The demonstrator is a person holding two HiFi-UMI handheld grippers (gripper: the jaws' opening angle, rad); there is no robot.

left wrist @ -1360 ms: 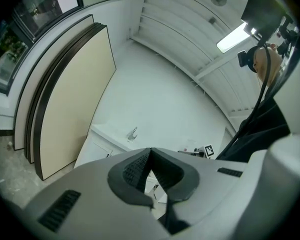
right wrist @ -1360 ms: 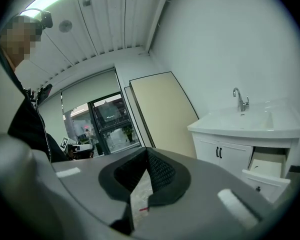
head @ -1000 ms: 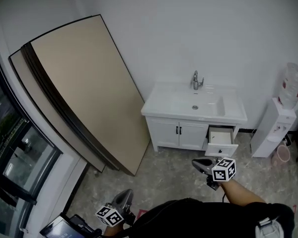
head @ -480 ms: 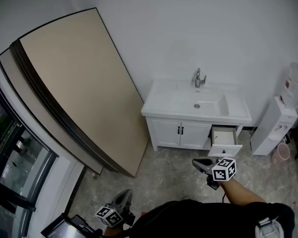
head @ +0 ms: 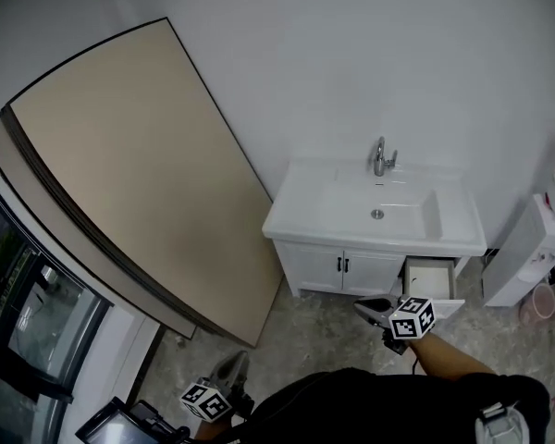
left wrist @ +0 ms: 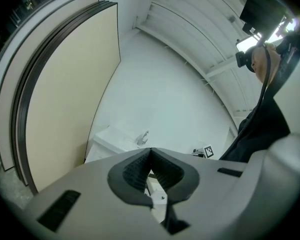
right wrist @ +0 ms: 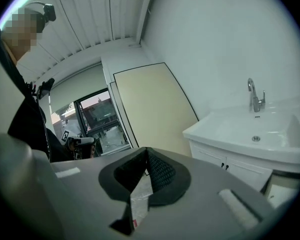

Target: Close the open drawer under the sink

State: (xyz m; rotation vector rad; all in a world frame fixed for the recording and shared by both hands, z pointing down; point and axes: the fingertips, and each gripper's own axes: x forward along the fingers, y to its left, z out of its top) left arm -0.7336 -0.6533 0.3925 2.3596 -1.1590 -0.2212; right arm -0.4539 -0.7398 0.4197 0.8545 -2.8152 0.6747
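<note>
drawer (head: 432, 278) out | R grip (head: 363, 307) jaws together, empty | L grip (head: 233, 366) prob. same

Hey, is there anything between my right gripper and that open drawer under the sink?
Nothing visible. In the head view the right gripper, jaws shut and empty, is just in front of the open drawer, with only floor showing near them. Nothing appears to stick out of the drawer that would stop it sliding back into the cabinet.

Your top (head: 351, 405) is black; your left gripper (head: 237, 359) and right gripper (head: 363, 307) are grey, each bearing a black-and-white marker cube (head: 413, 316).
</note>
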